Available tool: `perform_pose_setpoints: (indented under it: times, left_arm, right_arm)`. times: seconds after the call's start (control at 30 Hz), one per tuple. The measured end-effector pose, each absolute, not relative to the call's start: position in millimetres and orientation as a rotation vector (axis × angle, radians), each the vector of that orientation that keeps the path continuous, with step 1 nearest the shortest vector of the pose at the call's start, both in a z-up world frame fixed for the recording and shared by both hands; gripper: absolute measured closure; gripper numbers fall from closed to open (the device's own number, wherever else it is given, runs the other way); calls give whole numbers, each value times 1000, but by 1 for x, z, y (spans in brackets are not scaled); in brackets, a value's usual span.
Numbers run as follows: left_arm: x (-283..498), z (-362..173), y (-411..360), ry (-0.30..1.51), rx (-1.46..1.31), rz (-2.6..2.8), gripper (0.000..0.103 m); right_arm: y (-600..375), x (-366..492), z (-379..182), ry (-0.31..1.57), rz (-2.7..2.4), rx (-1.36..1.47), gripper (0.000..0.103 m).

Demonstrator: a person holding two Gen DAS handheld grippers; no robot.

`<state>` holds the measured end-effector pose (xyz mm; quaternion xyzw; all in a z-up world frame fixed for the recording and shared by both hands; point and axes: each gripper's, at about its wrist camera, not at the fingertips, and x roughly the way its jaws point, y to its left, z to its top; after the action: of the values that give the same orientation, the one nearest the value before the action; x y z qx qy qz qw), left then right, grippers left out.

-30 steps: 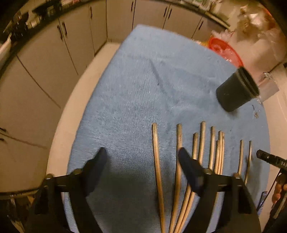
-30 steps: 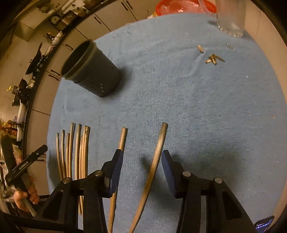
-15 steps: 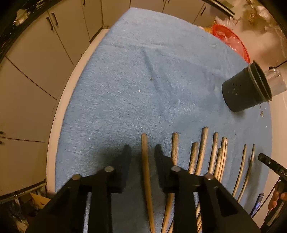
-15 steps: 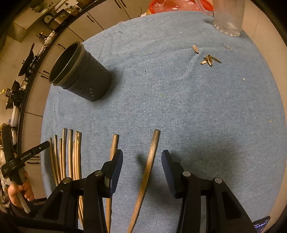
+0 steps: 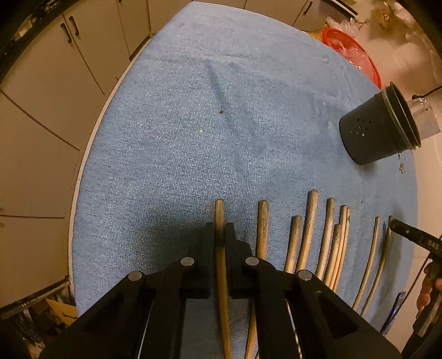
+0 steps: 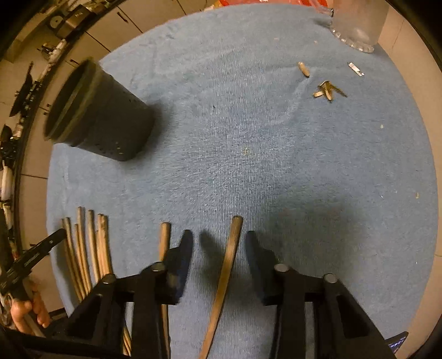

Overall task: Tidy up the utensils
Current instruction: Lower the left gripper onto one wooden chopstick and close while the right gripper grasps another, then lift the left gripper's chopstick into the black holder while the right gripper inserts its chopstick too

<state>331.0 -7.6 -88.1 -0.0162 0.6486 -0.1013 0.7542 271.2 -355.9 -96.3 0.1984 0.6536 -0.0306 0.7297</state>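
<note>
Several wooden chopsticks lie side by side on a blue towel (image 5: 221, 124). My left gripper (image 5: 220, 234) is shut on the leftmost chopstick (image 5: 220, 215), whose tip sticks out past the fingers. More chopsticks (image 5: 312, 229) lie to its right. My right gripper (image 6: 218, 240) is open, its fingers on either side of the rightmost chopstick (image 6: 233, 243) without touching it. Another chopstick (image 6: 164, 240) lies just left of its left finger. A dark perforated utensil cup (image 5: 378, 127) stands on the towel, also in the right wrist view (image 6: 96, 116).
A clear glass (image 6: 356, 22) stands at the far right corner. Small wood scraps (image 6: 326, 89) lie near it. A red basket (image 5: 350, 52) sits beyond the towel. Cabinets (image 5: 41, 96) run along the left. The table edge (image 5: 91, 143) curves beside the towel.
My left gripper closed from wide open onto the leftmost chopstick. My right gripper stayed open and moved forward along the rightmost chopstick.
</note>
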Motion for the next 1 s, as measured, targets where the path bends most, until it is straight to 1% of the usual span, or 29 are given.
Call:
perform_pose_setpoints:
  times: [0.07, 0.13, 0.33, 0.5, 0.6, 0.77, 1.0]
  left_arm:
    - [331, -88, -8, 1417, -20, -222, 96]
    - [334, -89, -12, 1423, -14, -218, 96]
    - [346, -90, -15, 1447, -24, -220, 96]
    - [350, -88, -14, 1421, -33, -216, 97]
    - [345, -82, -12, 1378, -65, -234, 97]
    - [332, -42, -8, 1244, -106, -281, 97]
    - [303, 33, -16, 981, -63, -320, 97]
  right_arm:
    - [-354, 275, -97, 1441, -89, 419, 73]
    - [-351, 277, -96, 1450, -108, 393, 76]
    - [-347, 277, -92, 1456, -132, 337, 93]
    - [-348, 268, -89, 1403, -107, 360, 95]
    - [-348, 258, -76, 1350, -69, 387, 95]
    - [-346, 237, -30, 1220, 27, 392, 96]
    - [-333, 218, 42, 1021, 122, 365, 96]
